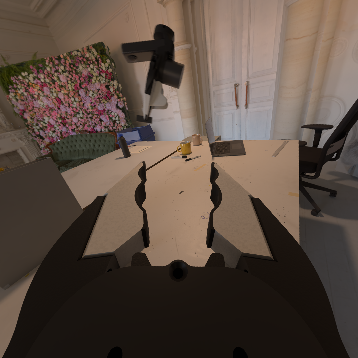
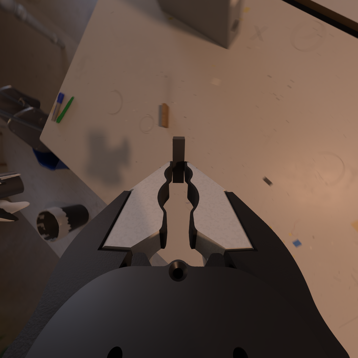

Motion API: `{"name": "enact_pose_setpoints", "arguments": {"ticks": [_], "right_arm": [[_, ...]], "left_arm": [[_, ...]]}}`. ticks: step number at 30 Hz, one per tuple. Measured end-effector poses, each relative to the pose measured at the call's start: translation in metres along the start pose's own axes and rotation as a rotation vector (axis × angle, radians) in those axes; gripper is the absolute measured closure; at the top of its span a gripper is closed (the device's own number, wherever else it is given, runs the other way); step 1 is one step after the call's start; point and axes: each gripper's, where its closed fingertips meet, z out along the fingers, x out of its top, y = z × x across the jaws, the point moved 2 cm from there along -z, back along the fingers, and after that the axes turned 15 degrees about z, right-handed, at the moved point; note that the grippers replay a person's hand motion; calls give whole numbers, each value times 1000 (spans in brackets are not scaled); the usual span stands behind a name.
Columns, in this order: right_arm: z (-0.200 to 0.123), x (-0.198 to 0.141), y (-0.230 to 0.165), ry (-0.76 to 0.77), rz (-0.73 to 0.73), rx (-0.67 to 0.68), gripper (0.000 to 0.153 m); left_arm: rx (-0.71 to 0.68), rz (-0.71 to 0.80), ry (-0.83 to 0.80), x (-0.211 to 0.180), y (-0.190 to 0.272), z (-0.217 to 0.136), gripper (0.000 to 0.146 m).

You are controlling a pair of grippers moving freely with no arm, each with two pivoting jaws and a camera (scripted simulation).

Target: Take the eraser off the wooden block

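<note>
My right gripper [image 2: 178,163] is shut on a dark rectangular eraser [image 2: 178,149] and holds it in the air above the table. The eraser sticks out past the fingertips. The small wooden block [image 2: 164,115] lies on the table [image 2: 232,116] beyond the eraser, apart from it, and looks blurred. In the left wrist view the right gripper [image 1: 147,119] hangs high over the far left of the table with the eraser [image 1: 144,118] at its tips. My left gripper [image 1: 178,164] is open and empty above the table [image 1: 174,203].
A laptop [image 1: 226,148], a yellow mug [image 1: 185,147], a pink mug [image 1: 196,139], a black bottle [image 1: 124,146] and markers [image 1: 186,157] stand at the far end. A grey box [image 1: 29,213] is at the left. An office chair [image 1: 319,155] is at the right. Pens [image 2: 62,108] lie near the table edge.
</note>
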Motion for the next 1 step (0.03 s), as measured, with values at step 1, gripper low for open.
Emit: {"name": "enact_pose_setpoints", "arguments": {"ticks": [1], "right_arm": [[-13, -7, 28, 21, 45, -8, 142]], "left_arm": [[2, 12, -4, 1, 4, 5, 79]]}}
